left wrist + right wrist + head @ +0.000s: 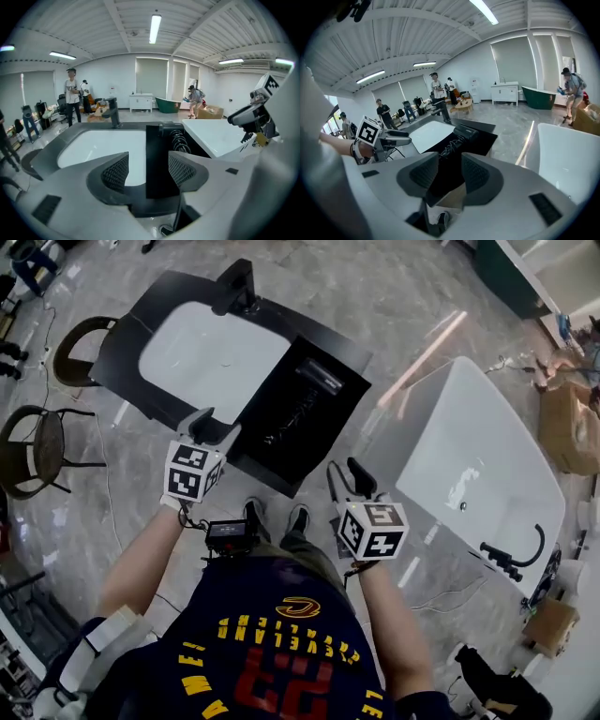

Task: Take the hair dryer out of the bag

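A black hair dryer (319, 377) with its coiled cord (292, 418) lies on the flat black right part of a black washstand (122, 343); I cannot make out a bag apart from that black surface. In the left gripper view the hair dryer (171, 129) lies beyond the jaws. My left gripper (217, 423) hangs over the stand's near edge, back from the dryer, open with nothing between its pads (117, 169). My right gripper (345, 474) is off the stand's near right corner, open and empty, and the right gripper view shows the hair dryer (464, 132) ahead.
A white basin (211, 357) with a black faucet (239, 287) fills the stand's left part. A white bathtub (478, 465) stands to the right. Two chairs (42, 446) are at the left, a cardboard box (567, 427) at the far right. People stand in the background.
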`<state>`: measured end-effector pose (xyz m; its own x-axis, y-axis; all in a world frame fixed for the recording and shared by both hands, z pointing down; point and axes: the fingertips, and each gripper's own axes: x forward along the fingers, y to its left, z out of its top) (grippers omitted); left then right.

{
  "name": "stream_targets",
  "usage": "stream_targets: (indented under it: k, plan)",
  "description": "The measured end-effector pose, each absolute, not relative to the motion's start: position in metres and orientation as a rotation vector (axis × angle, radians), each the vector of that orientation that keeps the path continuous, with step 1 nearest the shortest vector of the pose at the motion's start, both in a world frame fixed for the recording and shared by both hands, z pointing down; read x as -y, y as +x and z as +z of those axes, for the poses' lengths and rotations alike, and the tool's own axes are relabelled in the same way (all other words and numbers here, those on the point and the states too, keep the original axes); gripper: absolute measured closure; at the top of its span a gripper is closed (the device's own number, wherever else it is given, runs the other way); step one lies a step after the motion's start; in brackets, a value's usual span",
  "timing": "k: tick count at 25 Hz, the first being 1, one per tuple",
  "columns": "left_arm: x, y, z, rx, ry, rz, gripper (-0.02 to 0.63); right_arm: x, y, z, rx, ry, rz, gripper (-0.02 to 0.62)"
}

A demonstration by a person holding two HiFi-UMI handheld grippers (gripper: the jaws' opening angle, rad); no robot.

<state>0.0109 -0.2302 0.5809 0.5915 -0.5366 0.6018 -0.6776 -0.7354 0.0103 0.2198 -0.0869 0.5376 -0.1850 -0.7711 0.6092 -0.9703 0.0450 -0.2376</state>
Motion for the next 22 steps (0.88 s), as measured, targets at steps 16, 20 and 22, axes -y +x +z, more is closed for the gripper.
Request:
stream_targets:
  k: [16, 20, 22]
  plan:
    - [0.189, -0.156, 0.470, 1.441, 2.436, 0.551, 0.603, 0.158, 0.092, 0.470, 2.362, 1.477, 0.678, 0.586]
    - [0.180, -0.169, 0.448, 1.480, 2.425, 0.496, 0.603, 0.164, 0.068, 0.456, 2.422, 1.416, 0.636, 0.586]
    - [0.175, -0.173, 0.439, 1.490, 2.428, 0.478, 0.603, 0.163, 0.056, 0.447, 2.466, 1.381, 0.607, 0.586]
